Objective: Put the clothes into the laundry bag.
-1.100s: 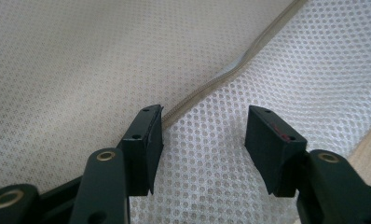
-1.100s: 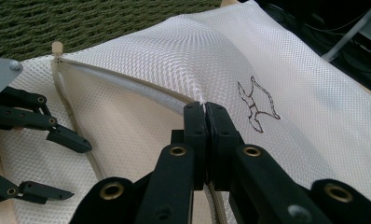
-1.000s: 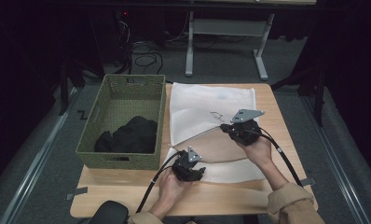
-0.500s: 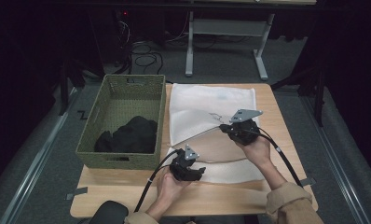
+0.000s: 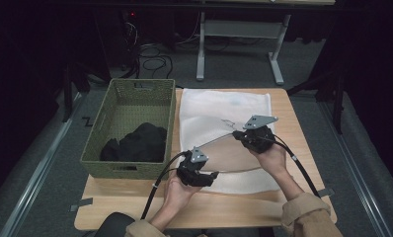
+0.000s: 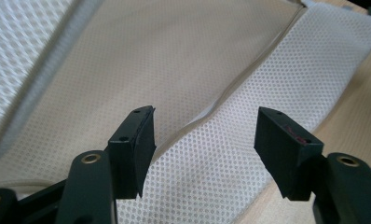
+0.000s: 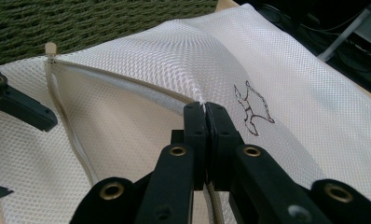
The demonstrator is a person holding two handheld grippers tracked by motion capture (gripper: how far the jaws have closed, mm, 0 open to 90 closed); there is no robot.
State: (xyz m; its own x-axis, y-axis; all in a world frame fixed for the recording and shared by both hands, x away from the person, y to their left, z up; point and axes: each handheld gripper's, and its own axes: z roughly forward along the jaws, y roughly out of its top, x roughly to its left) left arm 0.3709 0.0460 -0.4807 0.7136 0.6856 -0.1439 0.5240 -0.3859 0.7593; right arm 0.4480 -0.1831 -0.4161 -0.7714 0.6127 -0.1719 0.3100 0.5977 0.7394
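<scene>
Lying flat on the wooden worktop [image 5: 293, 106], just right of the green woven basket [image 5: 130, 101], the white mesh laundry bag [image 5: 219, 106] has its upper layer lifted along the opening edge. The right gripper [image 5: 240, 135] pinches that edge: in the right gripper view its jaws are pressed together on the mesh beside a small bird outline [image 7: 251, 109], pulling the fabric into a peak. The left gripper [image 5: 215, 176] sits near the front edge of the bag; its jaws have just been opening and now stand apart, with the bag's lower layer and seam below them but nothing pressed between the pads. A dark garment [image 5: 137, 143] lies inside the basket.
</scene>
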